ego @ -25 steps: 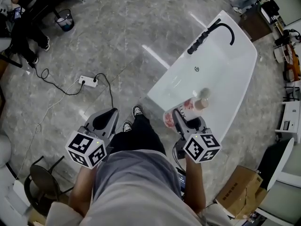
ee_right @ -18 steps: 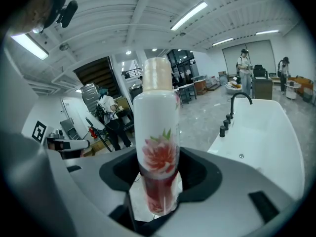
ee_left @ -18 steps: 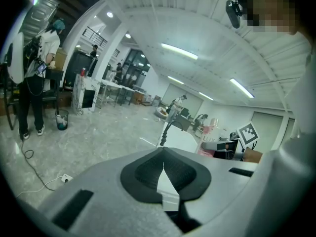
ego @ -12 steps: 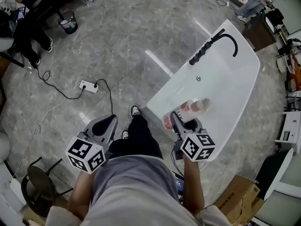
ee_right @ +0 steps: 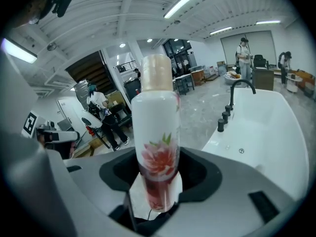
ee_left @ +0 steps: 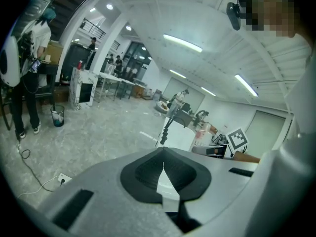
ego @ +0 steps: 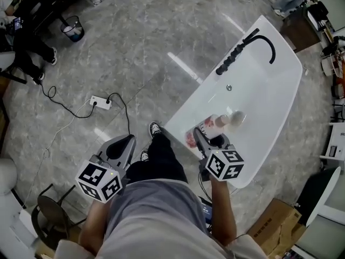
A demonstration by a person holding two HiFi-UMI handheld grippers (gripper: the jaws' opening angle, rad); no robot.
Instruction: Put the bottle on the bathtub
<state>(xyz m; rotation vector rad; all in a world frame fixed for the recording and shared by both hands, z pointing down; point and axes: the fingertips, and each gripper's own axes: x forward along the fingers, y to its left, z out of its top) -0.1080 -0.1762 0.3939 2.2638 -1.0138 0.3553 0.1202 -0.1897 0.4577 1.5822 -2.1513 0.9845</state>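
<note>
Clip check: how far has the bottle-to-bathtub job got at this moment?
Done: the white floral-print bottle with a beige cap is picked up, clamped in the right gripper. In hand: the head view shows it over the near end of the white bathtub. Left: set it on the tub and open the jaws. The left gripper is shut, empty.

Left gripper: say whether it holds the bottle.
No, the left gripper is shut and empty; the bottle sits in the right gripper.
</note>
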